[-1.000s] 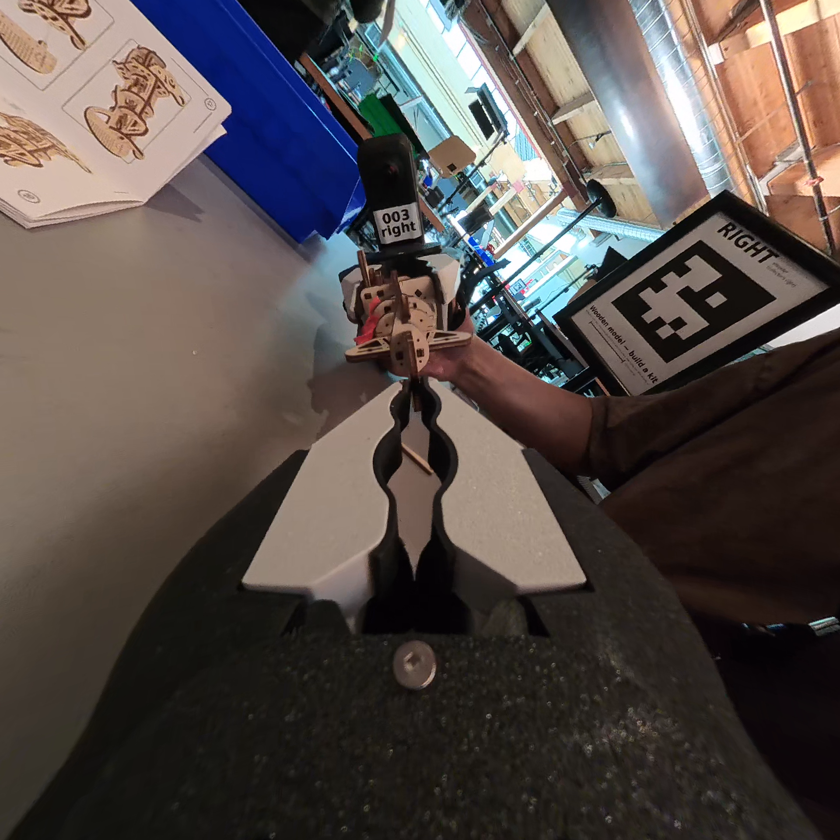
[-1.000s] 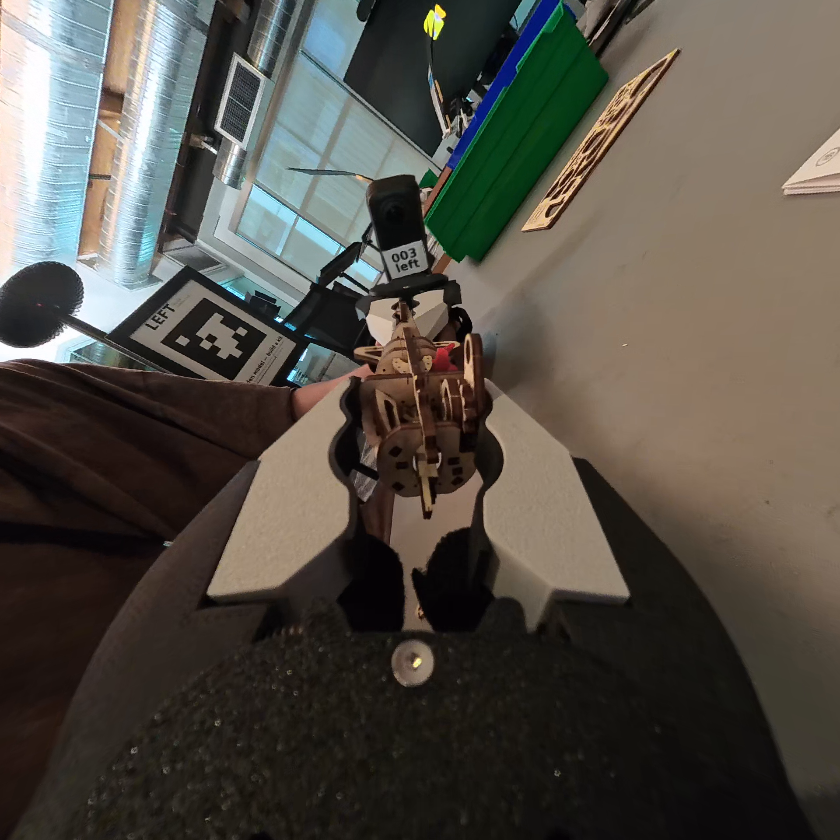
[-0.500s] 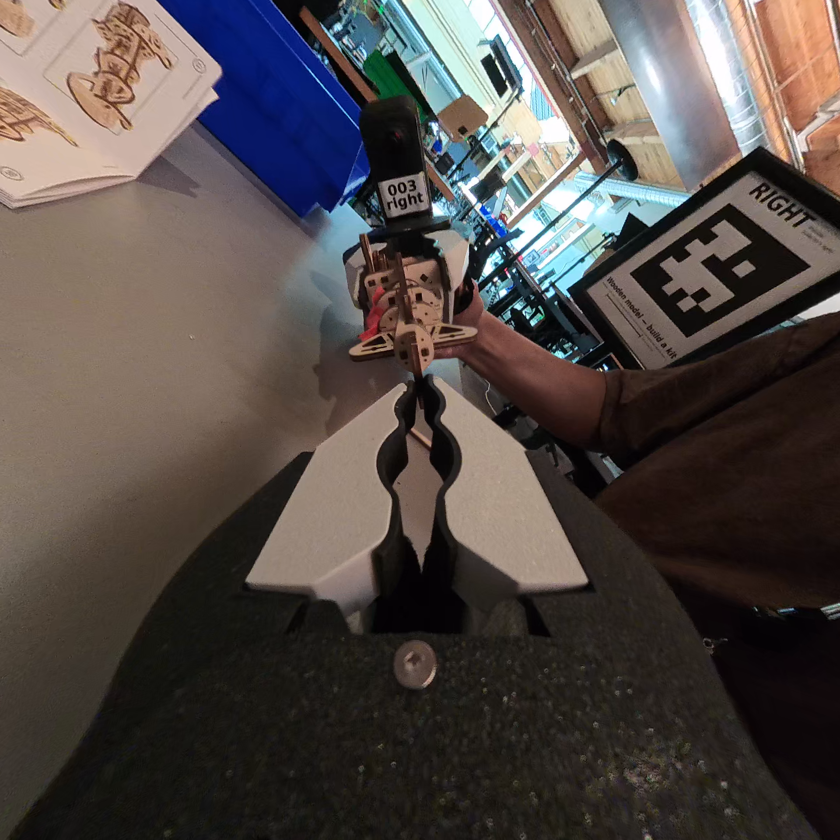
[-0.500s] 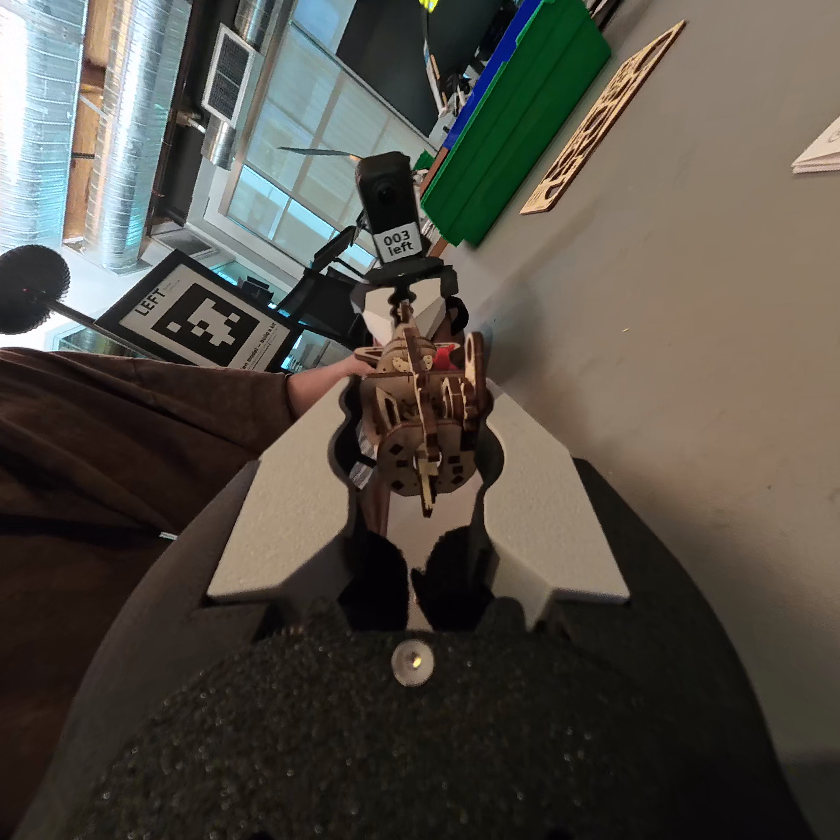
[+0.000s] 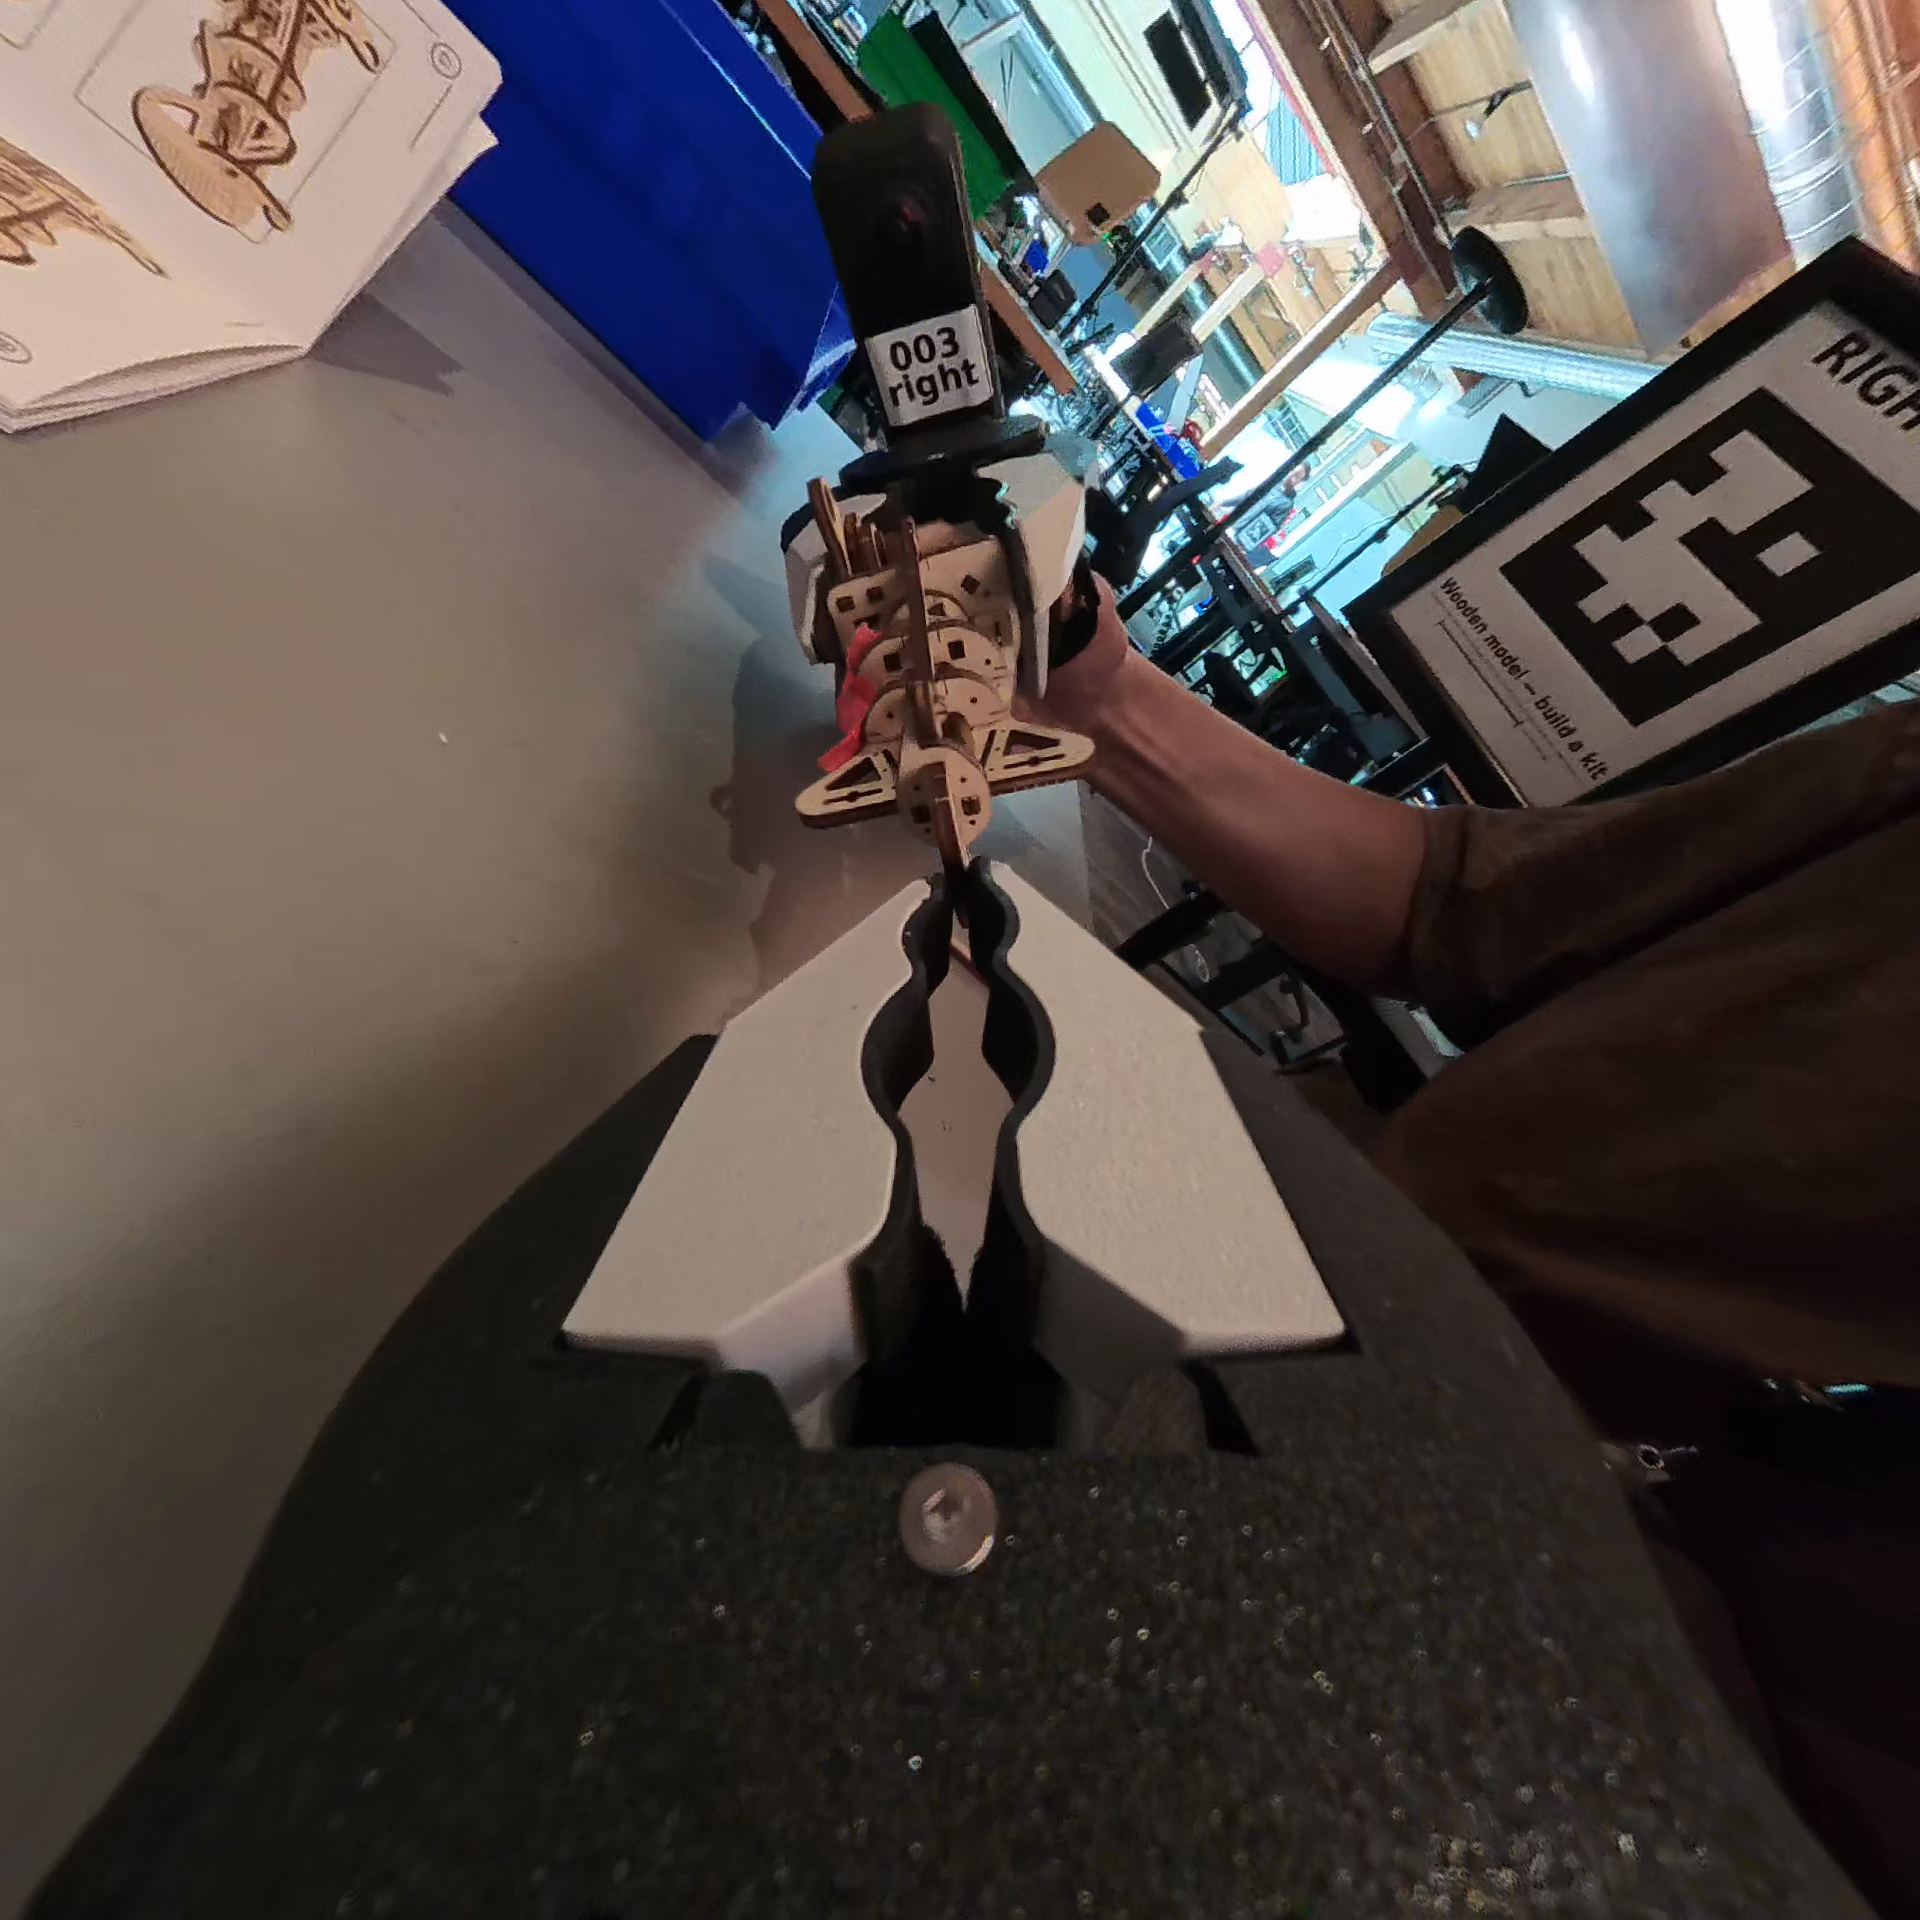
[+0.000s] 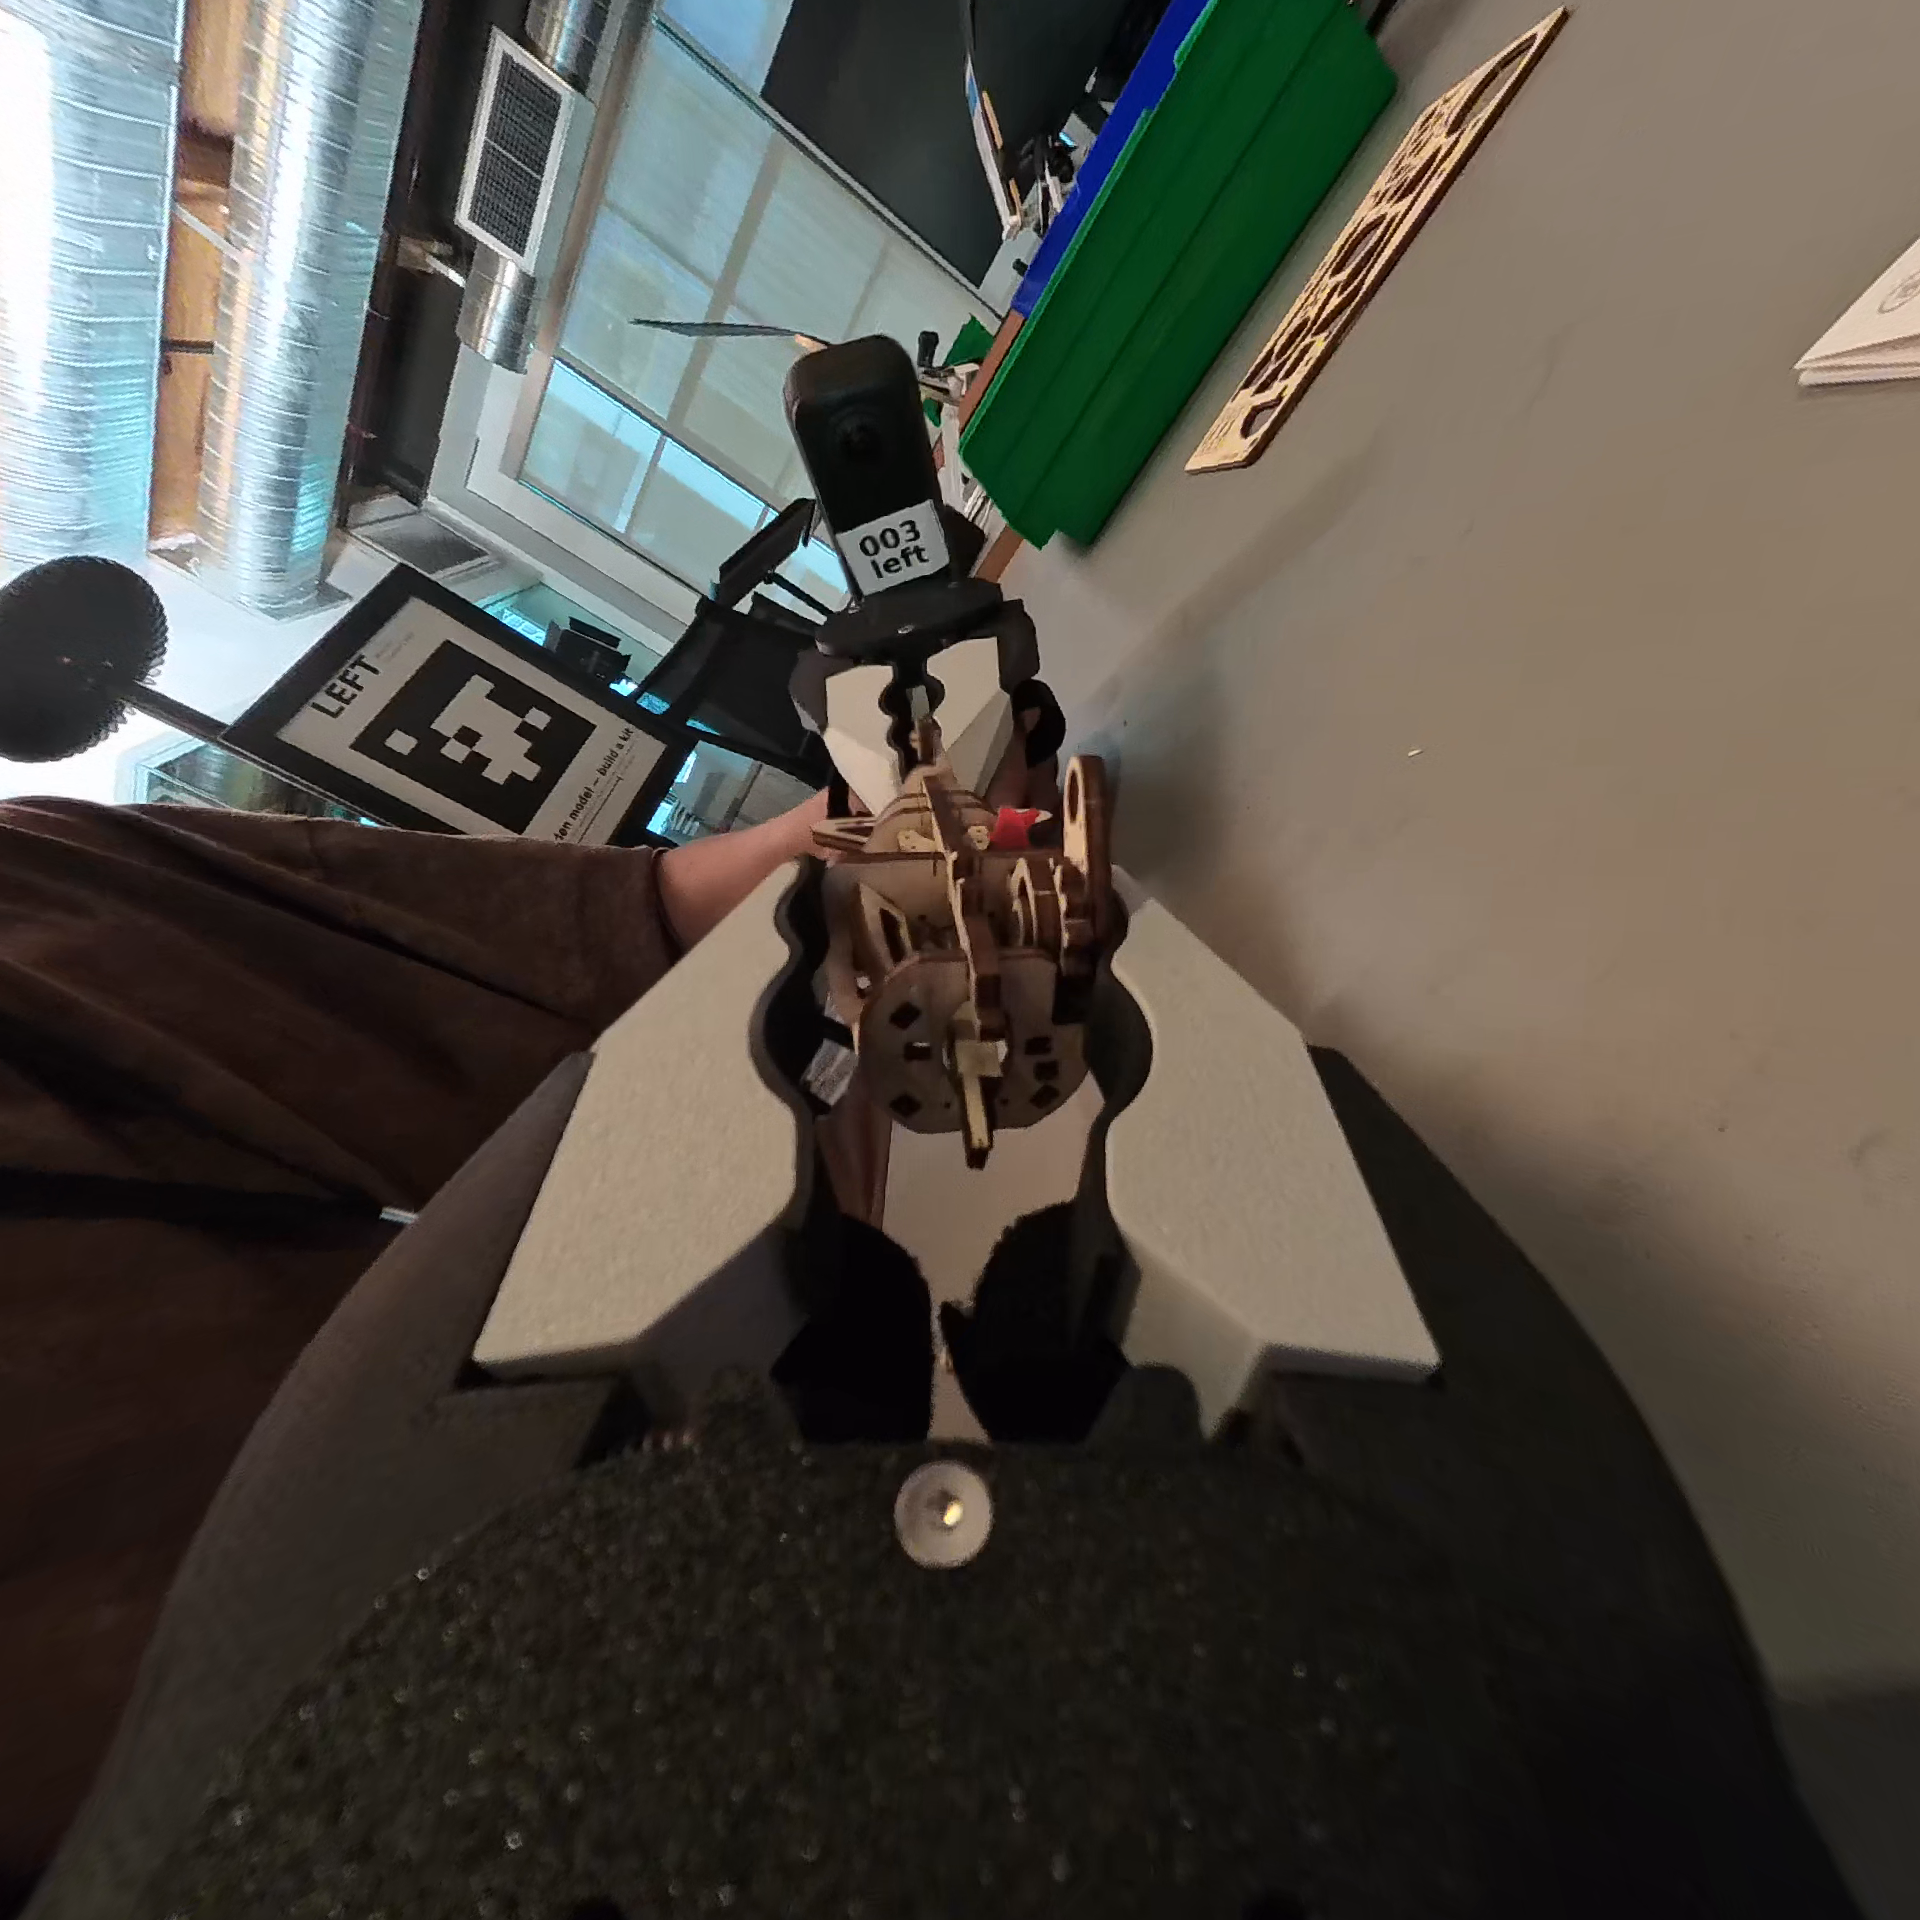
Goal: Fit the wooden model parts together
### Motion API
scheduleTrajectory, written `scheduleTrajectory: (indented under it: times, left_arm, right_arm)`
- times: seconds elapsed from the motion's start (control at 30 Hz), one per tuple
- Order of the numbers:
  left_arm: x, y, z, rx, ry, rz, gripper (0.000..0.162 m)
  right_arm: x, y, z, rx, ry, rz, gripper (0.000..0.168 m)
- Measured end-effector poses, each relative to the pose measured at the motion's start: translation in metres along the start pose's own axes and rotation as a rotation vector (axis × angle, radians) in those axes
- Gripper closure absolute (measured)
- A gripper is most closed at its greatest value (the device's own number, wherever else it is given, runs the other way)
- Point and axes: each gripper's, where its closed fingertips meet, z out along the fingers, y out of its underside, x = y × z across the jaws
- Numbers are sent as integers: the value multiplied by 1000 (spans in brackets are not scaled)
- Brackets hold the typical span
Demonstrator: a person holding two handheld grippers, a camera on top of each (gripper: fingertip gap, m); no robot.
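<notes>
My right gripper (image 6: pixel 961 899) is shut on the wooden model (image 6: pixel 966 997), a laser-cut body of round ribs with a small red piece. The model also shows in the left wrist view (image 5: pixel 925 707), held in the air above the grey table (image 5: pixel 312 883) by the right gripper (image 5: pixel 935 561). My left gripper (image 5: pixel 958 896) is shut on a thin wooden stick (image 5: pixel 968 948) at its tips. The stick's end meets the pointed near end of the model. In the right wrist view the left gripper (image 6: pixel 914 717) sits just beyond the model's far end.
An open instruction booklet (image 5: pixel 208 187) and a blue bin (image 5: pixel 644 208) lie at the table's far side. A green bin (image 6: pixel 1174 260) and a cut-out wooden sheet (image 6: pixel 1371 239) lie farther off. A framed marker sign (image 5: pixel 1714 540) stands behind the person's arm (image 5: pixel 1247 810). Spacing between my two grippers at the tips: around 7 centimeters.
Both grippers have kept their hold. The two views have shifted slightly, with the booklet sliding toward the frame's corner. The stick now sits nearer my left fingertips, against the model.
</notes>
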Motion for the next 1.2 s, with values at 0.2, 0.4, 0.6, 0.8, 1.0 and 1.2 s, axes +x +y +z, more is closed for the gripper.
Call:
scheduleTrajectory:
  times: [0.2,0.4,0.6,0.8,1.0,1.2]
  left_arm:
    - [-1,-6,-2,30,-4,3,162]
    - [-2,-4,-8,24,-29,-24,150]
    - [6,-2,-20,-26,-167,131,106]
    - [21,5,-13,-255,-281,366,96]
    - [41,23,13,-391,-177,380,104]
    - [44,18,23,-337,-184,417,121]
  right_arm:
    - [1,-6,0,51,20,-11,120]
    - [-3,-15,-1,131,13,-16,120]
    - [-7,2,7,30,120,-256,120]
    - [-30,21,32,-294,237,-523,120]
    - [-50,29,48,-493,278,-609,120]
    - [-75,7,54,-369,199,-590,116]
